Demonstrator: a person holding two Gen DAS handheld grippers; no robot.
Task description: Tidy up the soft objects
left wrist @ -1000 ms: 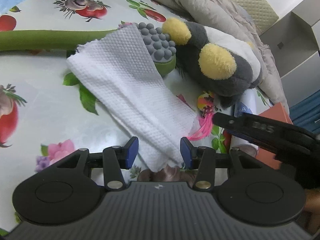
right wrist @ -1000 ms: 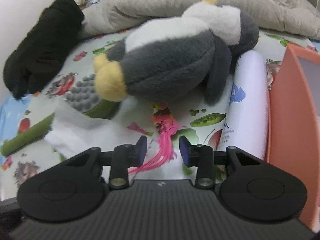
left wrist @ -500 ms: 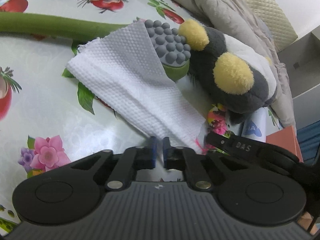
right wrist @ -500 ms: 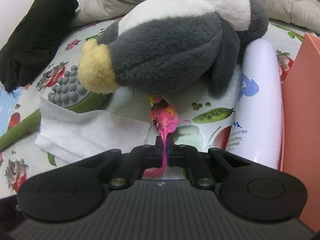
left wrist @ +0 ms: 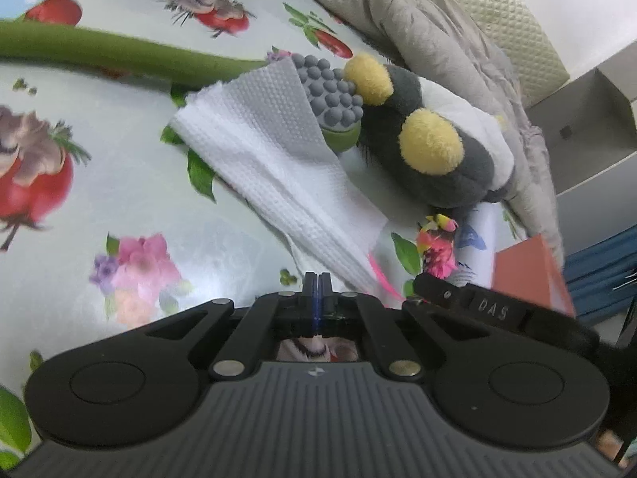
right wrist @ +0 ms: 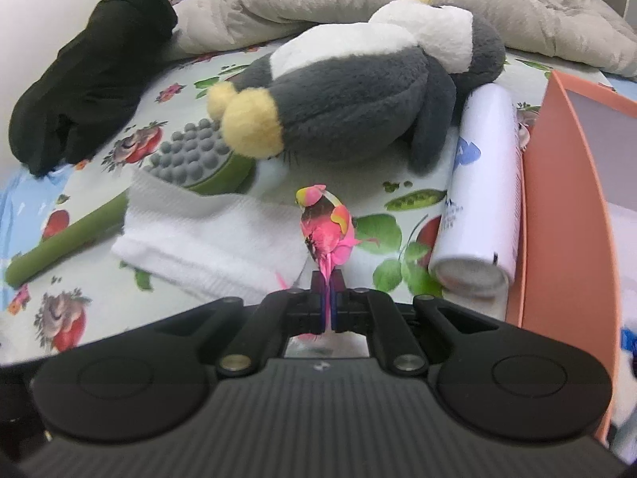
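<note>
Early stage: right gripper (right wrist: 327, 283) clenched on pink feather toy's (right wrist: 328, 227) tail; left gripper (left wrist: 317, 285) clenched, prob. empty, beside white cloth (left wrist: 278, 167). Plush penguin (right wrist: 358, 91), cloth unsorted on bench (left wrist: 99, 183).

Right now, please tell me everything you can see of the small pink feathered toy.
The small pink feathered toy looks like a bird: bright pink body, yellow-and-pink head, thin pink tail strands. It looks soft and light. The right gripper is shut on its tail, so it stands upright before the fingers, head pointing away. Beside it lies the white paper towel; whether they touch is unclear.
</note>
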